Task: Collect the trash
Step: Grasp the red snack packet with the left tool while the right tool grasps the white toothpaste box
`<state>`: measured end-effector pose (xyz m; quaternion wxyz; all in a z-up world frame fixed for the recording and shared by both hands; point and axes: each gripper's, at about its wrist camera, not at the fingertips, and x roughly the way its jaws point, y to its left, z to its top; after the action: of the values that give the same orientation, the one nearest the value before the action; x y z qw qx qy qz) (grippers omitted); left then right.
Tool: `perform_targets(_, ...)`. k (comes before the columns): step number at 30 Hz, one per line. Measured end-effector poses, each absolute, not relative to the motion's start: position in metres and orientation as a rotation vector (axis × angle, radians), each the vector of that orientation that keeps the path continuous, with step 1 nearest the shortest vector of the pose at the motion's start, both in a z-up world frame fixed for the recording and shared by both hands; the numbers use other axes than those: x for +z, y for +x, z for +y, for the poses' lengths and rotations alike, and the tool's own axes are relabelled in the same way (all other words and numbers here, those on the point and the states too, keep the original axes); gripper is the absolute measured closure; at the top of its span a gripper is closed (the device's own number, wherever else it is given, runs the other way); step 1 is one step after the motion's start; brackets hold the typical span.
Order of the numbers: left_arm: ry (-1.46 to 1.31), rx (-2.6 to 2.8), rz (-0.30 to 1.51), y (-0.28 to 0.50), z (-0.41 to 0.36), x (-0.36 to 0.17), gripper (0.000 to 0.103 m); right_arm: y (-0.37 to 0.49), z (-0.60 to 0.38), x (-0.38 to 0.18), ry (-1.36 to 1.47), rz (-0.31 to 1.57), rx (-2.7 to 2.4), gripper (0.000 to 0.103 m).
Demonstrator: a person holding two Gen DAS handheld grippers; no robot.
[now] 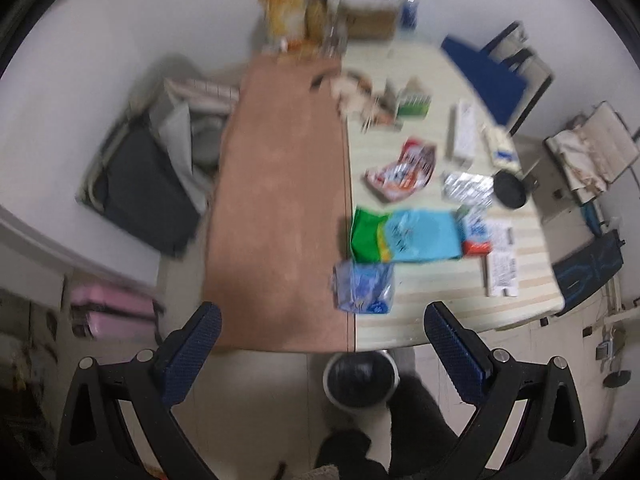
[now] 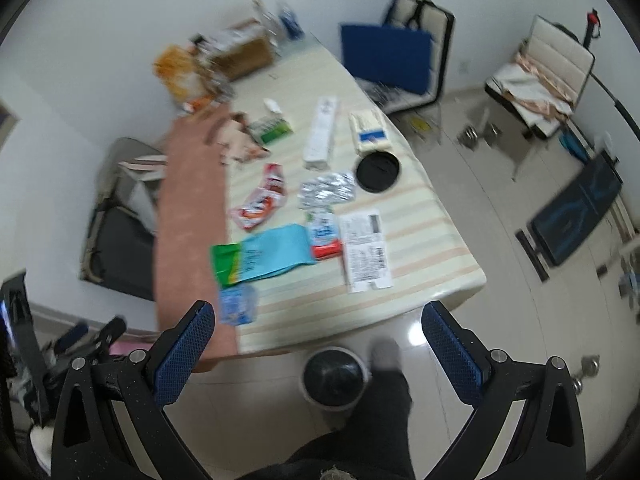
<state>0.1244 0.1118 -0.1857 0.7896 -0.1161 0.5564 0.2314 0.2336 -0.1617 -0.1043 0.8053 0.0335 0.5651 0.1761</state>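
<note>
Both views look down on a striped table (image 1: 440,312) (image 2: 420,216) strewn with trash. A green and blue bag (image 1: 404,236) (image 2: 264,256) lies near the front, with a blue crumpled wrapper (image 1: 364,286) (image 2: 238,303) below it. A red and white wrapper (image 1: 404,170) (image 2: 264,200), a silver foil wrapper (image 1: 466,188) (image 2: 326,192) and a white printed paper (image 1: 500,256) (image 2: 364,248) lie around them. A white bin with a black liner (image 1: 360,378) (image 2: 334,374) stands on the floor at the table's front edge. My left gripper (image 1: 322,312) and right gripper (image 2: 318,312) are open, high above the table and empty.
A brown cloth (image 1: 280,200) (image 2: 188,208) covers the table's left part. A black round lid (image 1: 510,190) (image 2: 378,171), white boxes and food packs sit farther back. Chairs (image 1: 496,72) (image 2: 536,76) stand to the right. The person's dark-trousered leg (image 2: 384,396) is beside the bin.
</note>
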Motion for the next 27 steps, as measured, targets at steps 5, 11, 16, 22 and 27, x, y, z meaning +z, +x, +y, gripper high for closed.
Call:
perform_targets(5, -0.320, 0.565, 1.313, 0.186, 0.122, -0.237, 0.000, 0.329, -0.146, -0.172, 0.036, 1.299, 0.329, 0.000)
perform_targets(11, -0.271, 0.529, 1.365, 0.312, 0.128, -0.273, 0.000, 0.455, -0.105, -0.226, 0.066, 1.406, 0.335, 0.000)
perform_targets(16, -0.214, 0.470, 1.467, 0.383, 0.150, -0.323, 0.000, 0.549, -0.043, -0.273, 0.061, 1.473, 0.369, 0.001)
perform_targets(22, -0.162, 0.308, 1.600, 0.416, 0.151, -0.378, 0.000, 0.621, 0.025, -0.341, 0.000, 1.561, 0.360, 0.013)
perform_targets(27, -0.032, 0.247, 1.668, 0.423, 0.136, -0.405, 0.000, 0.641, 0.061, -0.376, -0.105, 1.601, 0.376, 0.045)
